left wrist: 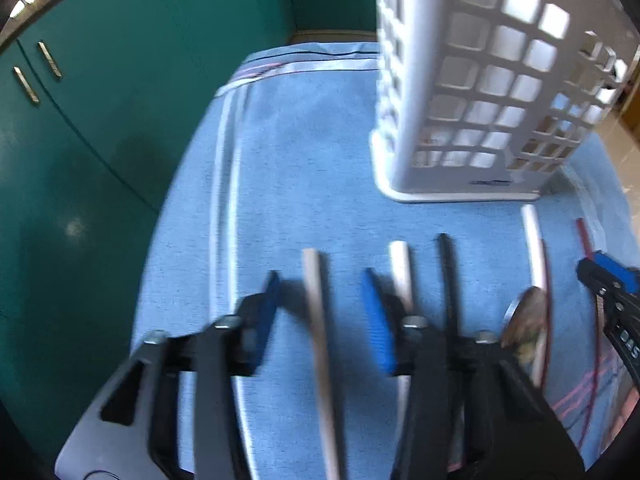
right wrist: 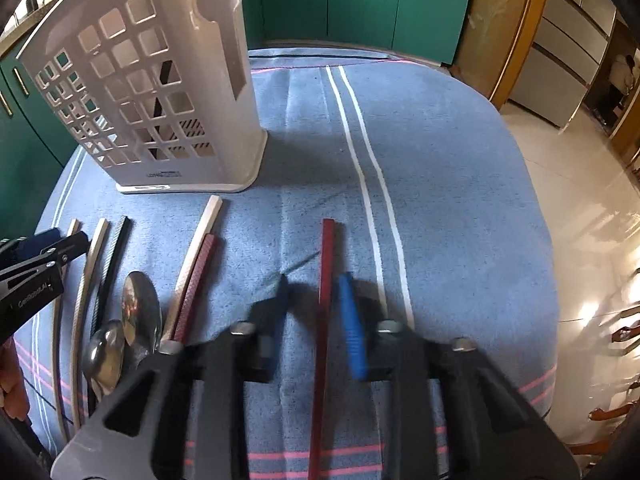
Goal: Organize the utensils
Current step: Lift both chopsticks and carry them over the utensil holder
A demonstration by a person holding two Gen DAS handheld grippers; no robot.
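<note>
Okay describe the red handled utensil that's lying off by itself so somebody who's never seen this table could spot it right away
Start at the white slotted utensil holder on the blue striped cloth. In front of it lies a row of handles; the lone red handle lies right of them, just left of the cloth's twin white stripes. Unlike the other red handle, it touches no neighbour.

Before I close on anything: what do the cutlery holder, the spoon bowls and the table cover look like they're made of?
Cutlery holder: looks like moulded plastic, matte off-white, thin walls with a square-hole grid. Spoon bowls: polished metal, probably steel, showing mirror-like reflections. Table cover: woven cloth, matte blue with white and pink stripes, creased along a fold.
</note>
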